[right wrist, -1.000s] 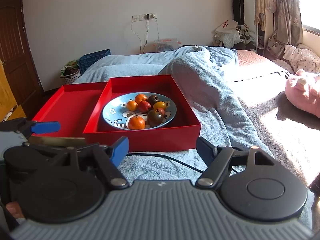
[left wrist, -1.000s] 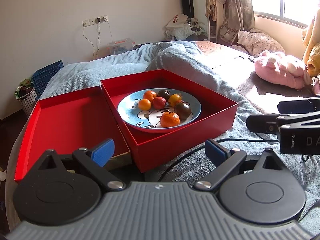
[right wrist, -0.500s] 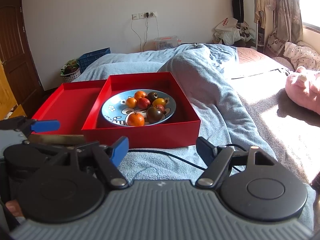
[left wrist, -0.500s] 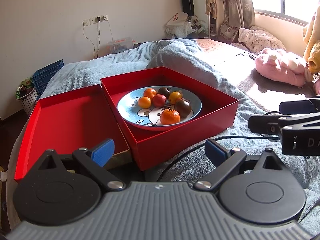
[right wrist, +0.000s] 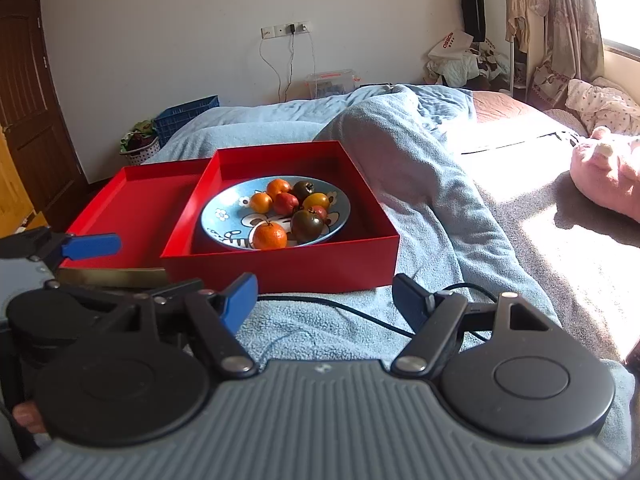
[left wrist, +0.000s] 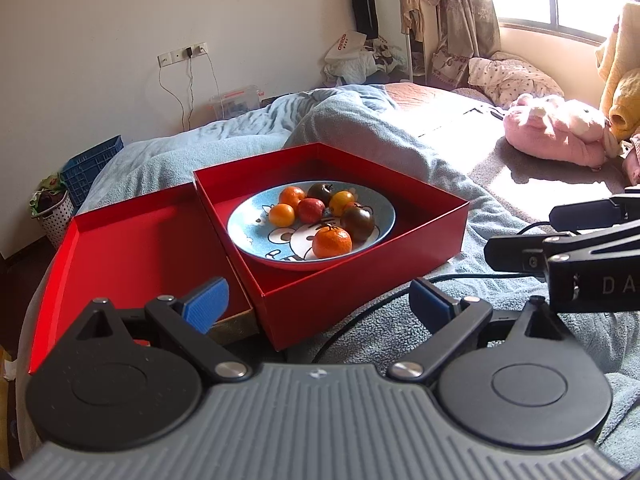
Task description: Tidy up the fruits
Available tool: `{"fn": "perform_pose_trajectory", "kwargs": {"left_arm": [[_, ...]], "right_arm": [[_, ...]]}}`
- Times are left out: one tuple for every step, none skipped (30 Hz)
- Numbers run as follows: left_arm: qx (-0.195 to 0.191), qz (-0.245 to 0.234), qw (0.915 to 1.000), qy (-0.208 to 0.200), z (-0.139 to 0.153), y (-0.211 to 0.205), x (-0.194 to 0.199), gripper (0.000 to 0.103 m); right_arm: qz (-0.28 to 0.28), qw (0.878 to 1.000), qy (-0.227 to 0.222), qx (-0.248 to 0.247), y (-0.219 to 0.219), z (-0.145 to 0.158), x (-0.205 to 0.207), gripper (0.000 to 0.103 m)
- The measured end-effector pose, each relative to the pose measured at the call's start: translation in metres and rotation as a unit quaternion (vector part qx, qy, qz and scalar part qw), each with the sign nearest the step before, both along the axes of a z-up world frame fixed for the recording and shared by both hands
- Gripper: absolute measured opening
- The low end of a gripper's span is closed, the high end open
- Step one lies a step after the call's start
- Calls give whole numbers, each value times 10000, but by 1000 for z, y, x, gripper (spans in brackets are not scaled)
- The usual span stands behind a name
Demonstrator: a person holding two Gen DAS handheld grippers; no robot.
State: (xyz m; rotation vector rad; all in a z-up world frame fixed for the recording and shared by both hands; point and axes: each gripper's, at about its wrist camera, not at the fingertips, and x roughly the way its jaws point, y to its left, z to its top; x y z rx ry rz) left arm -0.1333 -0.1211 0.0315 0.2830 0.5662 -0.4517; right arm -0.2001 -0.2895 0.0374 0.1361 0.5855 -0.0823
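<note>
A blue cartoon plate (left wrist: 250, 240) (right wrist: 218, 216) sits inside a red box (left wrist: 360, 292) (right wrist: 280, 270) on the bed. On it lie several small fruits: an orange tangerine (left wrist: 332, 242) (right wrist: 269, 236) in front, a dark tomato (left wrist: 358, 222) (right wrist: 306, 224) beside it, and orange, red and yellow ones behind. The box's red lid (left wrist: 132, 248) (right wrist: 136, 208) lies open side up against its left side. My left gripper (left wrist: 318, 306) is open and empty just short of the box's near corner. To its right, my right gripper (right wrist: 325, 302) is open over the blanket, before the box's front wall.
A black cable (right wrist: 340, 308) runs across the blue blanket (right wrist: 420, 200) in front of the box. The blanket rises in a hump behind and to the right of the box. A pink plush toy (left wrist: 556, 132) lies at the far right. A blue crate (right wrist: 186, 114) stands beyond the bed's left edge.
</note>
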Motion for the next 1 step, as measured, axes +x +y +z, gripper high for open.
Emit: {"fn": "perform_pose_trajectory", "kwargs": {"left_arm": [[-2, -12, 10000, 33, -1, 0, 0, 99]], "right_arm": [[-4, 10000, -16, -16, 0, 1, -1, 76]]}}
